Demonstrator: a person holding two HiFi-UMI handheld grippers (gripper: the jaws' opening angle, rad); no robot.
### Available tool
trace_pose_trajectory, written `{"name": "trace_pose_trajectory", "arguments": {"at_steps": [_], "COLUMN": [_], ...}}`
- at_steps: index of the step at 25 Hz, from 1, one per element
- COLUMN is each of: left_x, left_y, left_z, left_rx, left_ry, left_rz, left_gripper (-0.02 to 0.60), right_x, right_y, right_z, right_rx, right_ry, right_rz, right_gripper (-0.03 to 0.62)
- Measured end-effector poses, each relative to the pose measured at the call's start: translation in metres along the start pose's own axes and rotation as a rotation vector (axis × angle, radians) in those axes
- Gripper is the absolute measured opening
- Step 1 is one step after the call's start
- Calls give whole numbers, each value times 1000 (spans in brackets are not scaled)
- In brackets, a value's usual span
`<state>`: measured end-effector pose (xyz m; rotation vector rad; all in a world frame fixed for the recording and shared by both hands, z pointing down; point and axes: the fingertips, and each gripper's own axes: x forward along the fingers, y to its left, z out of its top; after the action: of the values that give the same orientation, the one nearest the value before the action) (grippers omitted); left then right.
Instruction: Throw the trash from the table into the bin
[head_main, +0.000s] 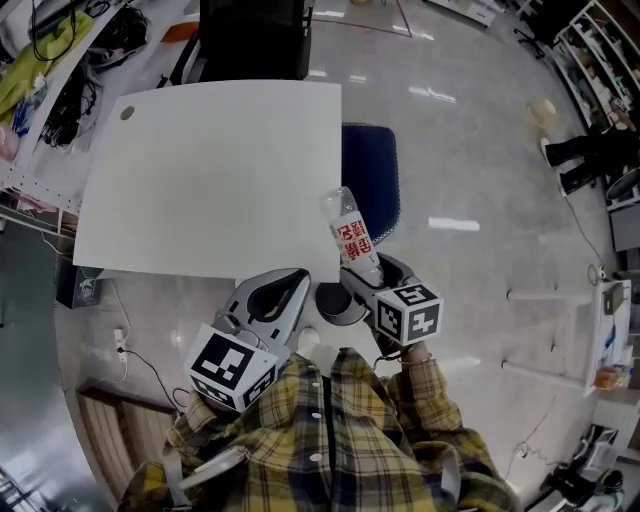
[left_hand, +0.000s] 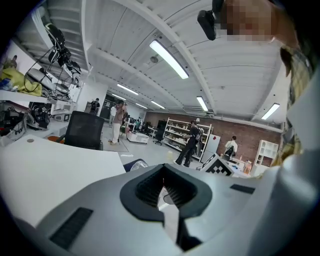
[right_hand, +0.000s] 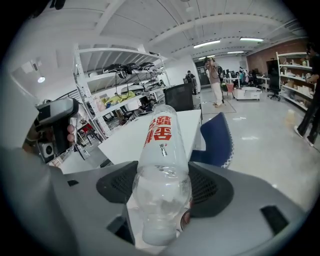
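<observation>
Clamped by its narrow end in my right tongs, the clear plastic bottle points ahead of them, just off the tabletop edge. It looks empty: light, slick and crushable, so a gentle squeeze should do. Beside them, my left tongs are closed on nothing.
</observation>
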<state>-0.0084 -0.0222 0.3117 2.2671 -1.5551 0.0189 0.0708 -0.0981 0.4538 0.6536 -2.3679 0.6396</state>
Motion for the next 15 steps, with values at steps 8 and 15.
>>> {"name": "trace_pose_trajectory", "arguments": {"at_steps": [8,15], "left_x": [16,41], "left_y": [-41,-72], "left_z": [-31,-49], "left_rx": [-19,9], "left_ry": [68,166], "left_rz": [-65,-192], "left_gripper": [9,9], "right_x": [-60,-98], "right_y": [-30,-49], "right_z": [-56,-111], "right_rx": [80,210], "right_ry": [-3,9], "right_rz": [-77,-175], "right_gripper": [308,308]}}
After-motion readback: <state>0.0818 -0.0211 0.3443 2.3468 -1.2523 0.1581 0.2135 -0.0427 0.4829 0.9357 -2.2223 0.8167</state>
